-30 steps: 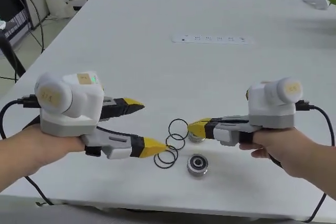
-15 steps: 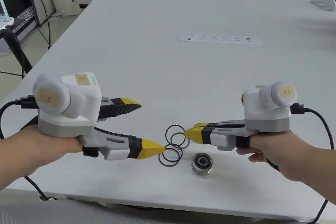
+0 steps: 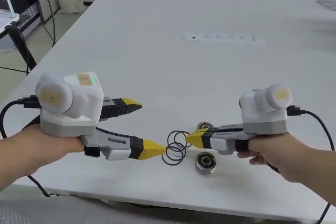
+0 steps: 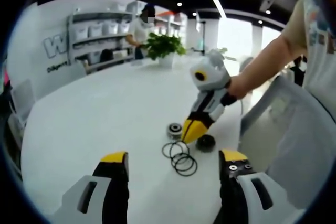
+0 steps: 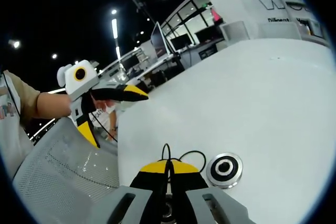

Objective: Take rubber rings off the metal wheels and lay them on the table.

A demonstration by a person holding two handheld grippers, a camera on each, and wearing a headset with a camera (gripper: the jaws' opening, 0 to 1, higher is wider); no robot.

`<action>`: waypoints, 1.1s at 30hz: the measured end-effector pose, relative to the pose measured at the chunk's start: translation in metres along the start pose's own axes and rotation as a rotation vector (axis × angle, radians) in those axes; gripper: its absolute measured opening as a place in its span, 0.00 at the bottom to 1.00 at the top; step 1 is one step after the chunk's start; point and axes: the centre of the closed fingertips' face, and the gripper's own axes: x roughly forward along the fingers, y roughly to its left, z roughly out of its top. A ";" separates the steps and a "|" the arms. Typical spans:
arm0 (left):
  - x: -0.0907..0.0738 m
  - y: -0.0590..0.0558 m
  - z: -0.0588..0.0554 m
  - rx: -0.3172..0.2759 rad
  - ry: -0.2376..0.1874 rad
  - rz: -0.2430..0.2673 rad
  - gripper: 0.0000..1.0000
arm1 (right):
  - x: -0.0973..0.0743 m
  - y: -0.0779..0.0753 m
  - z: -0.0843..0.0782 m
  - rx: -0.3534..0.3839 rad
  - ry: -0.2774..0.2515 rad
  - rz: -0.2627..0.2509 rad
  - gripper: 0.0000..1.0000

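Left gripper (image 3: 151, 128) jaws wide, empty. Right gripper (image 3: 189, 139) jaws closed, tips at rubber rings (image 3: 176, 149) near table (image 3: 157, 51) front edge; metal wheels (image 3: 206, 162) beside.

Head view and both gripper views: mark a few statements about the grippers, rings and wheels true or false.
1. The left gripper's jaws stand wide open, with nothing between them. True.
2. The right gripper's jaws stand wide open. False: they are closed together.
3. Two metal wheels sit on the table, one of them partly behind the right gripper. True.
4. The loose rubber rings hang from the left gripper. False: they lie overlapping on the table, at the tip of the right gripper.
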 end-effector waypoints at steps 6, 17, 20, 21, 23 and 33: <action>0.000 0.000 -0.001 0.001 0.002 -0.001 0.71 | 0.003 0.001 -0.004 -0.003 0.020 0.000 0.00; 0.000 -0.001 -0.003 -0.003 0.007 0.001 0.71 | 0.004 -0.004 -0.008 -0.037 0.040 -0.022 0.00; 0.001 -0.002 -0.003 0.000 0.009 -0.002 0.71 | 0.004 -0.004 -0.009 -0.052 0.043 -0.031 0.00; 0.001 -0.002 -0.003 0.001 0.009 -0.002 0.71 | 0.004 -0.005 -0.010 -0.059 0.045 -0.036 0.01; 0.002 -0.002 -0.003 0.001 0.010 -0.002 0.71 | 0.004 -0.006 -0.010 -0.072 0.051 -0.038 0.03; 0.001 -0.002 -0.005 -0.001 0.019 0.002 0.71 | 0.002 -0.006 -0.010 -0.117 0.047 -0.059 0.24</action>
